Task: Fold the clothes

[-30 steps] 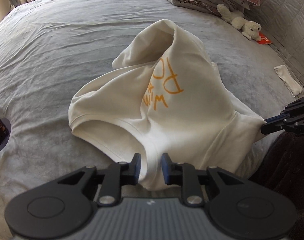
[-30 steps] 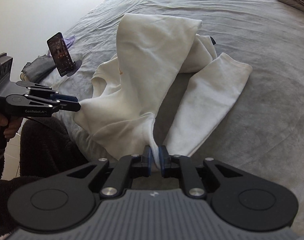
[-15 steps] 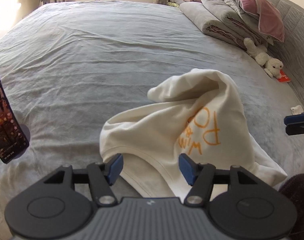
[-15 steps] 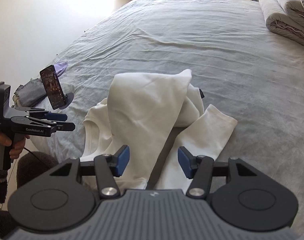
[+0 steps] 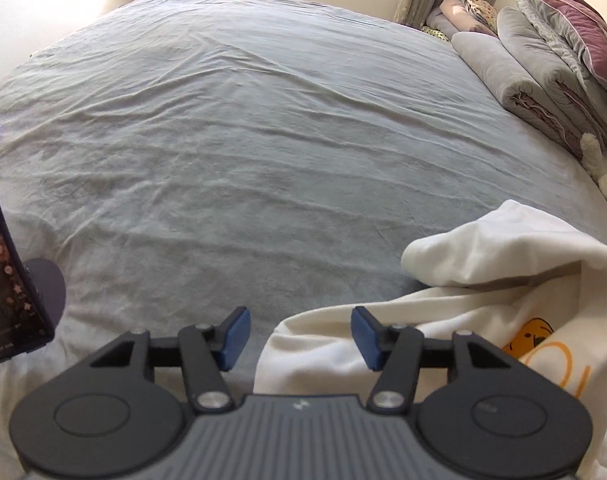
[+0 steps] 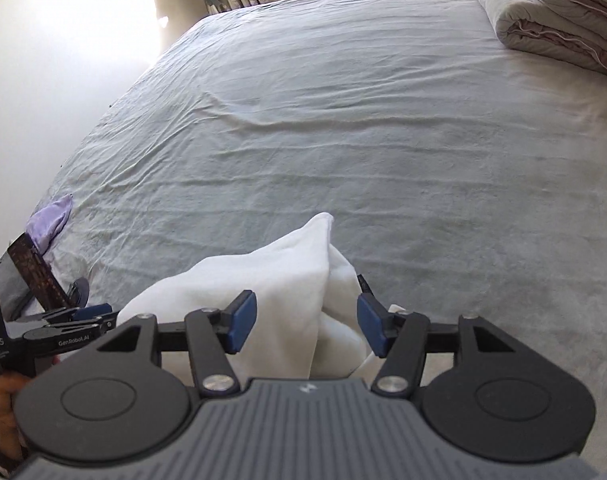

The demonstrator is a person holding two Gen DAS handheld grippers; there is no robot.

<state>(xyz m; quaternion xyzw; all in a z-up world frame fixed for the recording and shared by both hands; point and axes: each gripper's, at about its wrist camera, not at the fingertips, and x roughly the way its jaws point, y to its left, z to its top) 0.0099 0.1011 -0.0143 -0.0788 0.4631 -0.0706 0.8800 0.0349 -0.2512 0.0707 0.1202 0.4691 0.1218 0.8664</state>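
My left gripper (image 5: 297,336) sits at the bottom of its frame, jaws apart but closing, pinching nothing; only a corner of the white sweatshirt (image 5: 483,300) shows behind the right pad. My right gripper (image 6: 305,330) is spread and opening, with sweatshirt cloth (image 6: 263,280) bunched in the gap, though neither pad presses on it.

Progress as I judge it: hardly begun. The sweatshirt lies in a rumpled heap at the near edge of the bed (image 5: 263,140), orange print (image 5: 543,348) at lower right, no clean fold visible. Spreading it flat and every fold are left.

Around: a phone on a stand (image 5: 7,280) at the left edge, close to my left gripper. Purple cloth (image 6: 49,220) sits further left. Far upper right: rolled bedding (image 5: 523,80), pillows, and what may be a soft toy (image 5: 601,164), half cut off. The middle of the bed is open for working.
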